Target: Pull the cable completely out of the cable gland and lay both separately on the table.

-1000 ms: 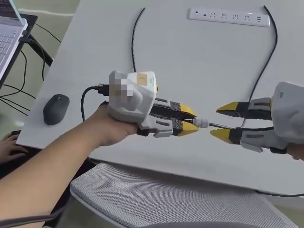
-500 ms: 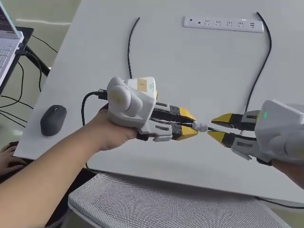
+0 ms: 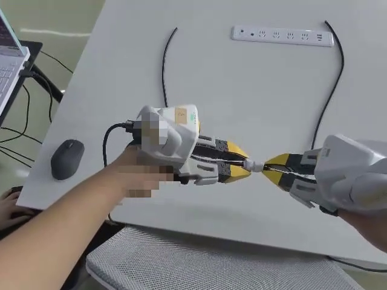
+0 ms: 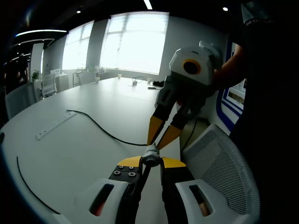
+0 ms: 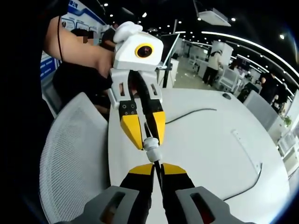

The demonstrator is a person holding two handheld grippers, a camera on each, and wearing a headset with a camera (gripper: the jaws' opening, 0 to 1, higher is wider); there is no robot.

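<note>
Now that my right gripper [image 3: 273,166] has closed onto the cable [image 5: 158,169] stub, both sets of jaws are clenched, my left gripper [image 3: 243,165] clamping the cable gland [image 3: 255,164] at its tips. Both hang joined above the table [image 3: 242,90] edge, so I judge the pull can begin

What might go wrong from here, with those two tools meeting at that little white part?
The right gripper pinches only a thin cable right beside the cable gland, so it may slip when pulled. The left gripper holds the gland at its very jaw tips, in the air; a jerk might drop it toward the chair below.
</note>
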